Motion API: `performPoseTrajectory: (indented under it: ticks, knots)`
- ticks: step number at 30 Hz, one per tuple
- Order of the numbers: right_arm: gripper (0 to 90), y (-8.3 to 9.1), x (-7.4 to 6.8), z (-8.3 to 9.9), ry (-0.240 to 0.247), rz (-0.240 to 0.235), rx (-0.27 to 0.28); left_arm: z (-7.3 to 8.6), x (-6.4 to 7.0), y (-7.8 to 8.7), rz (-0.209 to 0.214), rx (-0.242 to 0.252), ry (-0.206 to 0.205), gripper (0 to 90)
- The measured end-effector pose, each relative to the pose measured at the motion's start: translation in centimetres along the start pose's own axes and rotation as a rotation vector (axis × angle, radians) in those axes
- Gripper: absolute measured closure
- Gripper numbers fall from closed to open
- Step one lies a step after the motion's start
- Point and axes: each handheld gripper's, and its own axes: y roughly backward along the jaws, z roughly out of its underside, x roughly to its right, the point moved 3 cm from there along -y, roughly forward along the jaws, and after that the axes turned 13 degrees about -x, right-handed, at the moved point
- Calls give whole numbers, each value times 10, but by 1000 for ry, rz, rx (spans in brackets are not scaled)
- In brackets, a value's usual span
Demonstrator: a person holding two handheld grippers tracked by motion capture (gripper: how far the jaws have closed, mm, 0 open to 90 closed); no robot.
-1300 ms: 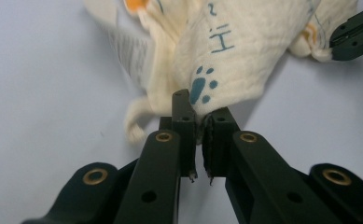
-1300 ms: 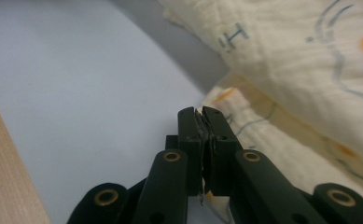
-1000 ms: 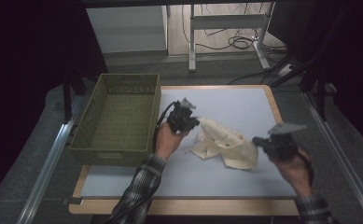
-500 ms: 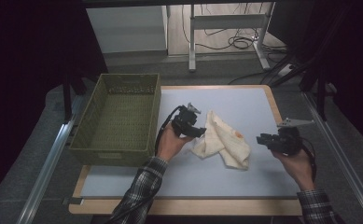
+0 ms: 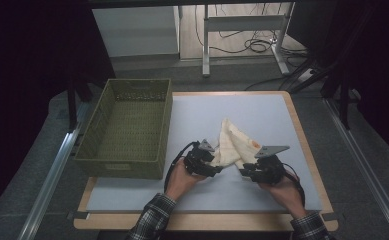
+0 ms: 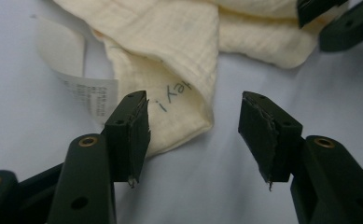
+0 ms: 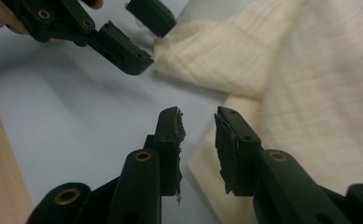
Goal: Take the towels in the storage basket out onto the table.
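My left gripper [image 6: 193, 121] gapes wide around the cloth [image 6: 170, 51] corner, my right gripper [image 7: 198, 133] narrowly parted at three o'clock (empty): closing shallow could let the fold slip.

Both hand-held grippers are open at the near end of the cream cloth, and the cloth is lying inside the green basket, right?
Not quite. The cream cloth lies on the table's grey mat, beside the green basket, as the high view shows. Both the left hand-held gripper and the right hand-held gripper are open.

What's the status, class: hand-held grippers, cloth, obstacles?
Left hand-held gripper open at cloth corner. Right hand-held gripper open, cloth edge ahead. Basket clear left.
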Motion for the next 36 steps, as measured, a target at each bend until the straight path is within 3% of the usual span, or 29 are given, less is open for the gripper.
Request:
performPoseTrajectory:
  ticks: [2, 3, 4, 6, 8, 11, 12, 13, 15, 16, 17, 18, 19, 20, 21, 23, 26, 32, 36]
  knots:
    - [678, -12, -1, 3, 12, 58, -38, -1, 1, -7, -50, -11, -15, 463]
    - [684, -16, -1, 4, 20, 86, -52, -2, 1, -8, -76, 5, -21, 517]
    - [742, -20, -1, 7, 35, 125, -69, -3, 0, -8, -73, 8, -15, 636]
    - [850, -18, 0, 9, 34, 125, -56, -5, -3, -3, -38, 23, -6, 869]
    - [871, -12, 2, 11, 29, 131, -65, -8, -7, 10, -40, 54, 6, 877]
    - [873, 12, 10, 12, 16, 139, -39, -13, -14, 44, -72, 112, 21, 878]
    - [873, 34, 19, 13, 1, 166, -11, -14, -17, 56, -89, 126, 30, 877]
    - [873, 34, 19, 13, 1, 166, -11, -16, -21, 67, -114, 138, 40, 877]
    - [873, 55, 30, 13, -25, 205, 14, -19, -30, 83, -145, 151, 81, 874]
    - [872, 70, 43, 13, -59, 220, 39, -21, -34, 84, -148, 145, 95, 847]
    - [872, 70, 43, 13, -59, 220, 39, -22, -37, 83, -154, 136, 107, 847]
    - [863, 75, 55, 13, -91, 228, 50, -25, -44, 70, -192, 90, 120, 821]
    - [849, 73, 61, 14, -107, 228, 49, -25, -44, 70, -192, 90, 120, 769]
    - [849, 73, 61, 14, -107, 228, 49, -25, -46, 61, -187, 60, 134, 769]
    - [821, 70, 66, 16, -126, 218, 47, -24, -47, 52, -169, 47, 145, 713]
    - [783, 64, 69, 20, -143, 186, 41, -19, -45, 40, -142, 38, 150, 675]
    - [743, 64, 59, 28, -121, 173, 43, -8, -37, 32, -120, 33, 158, 594]
    - [737, 73, 40, 35, -89, 135, 60, 7, -23, 34, -134, 18, 134, 515]
    - [727, 70, 25, 42, -56, 116, 33, 19, -15, 33, -125, 16, 140, 468]
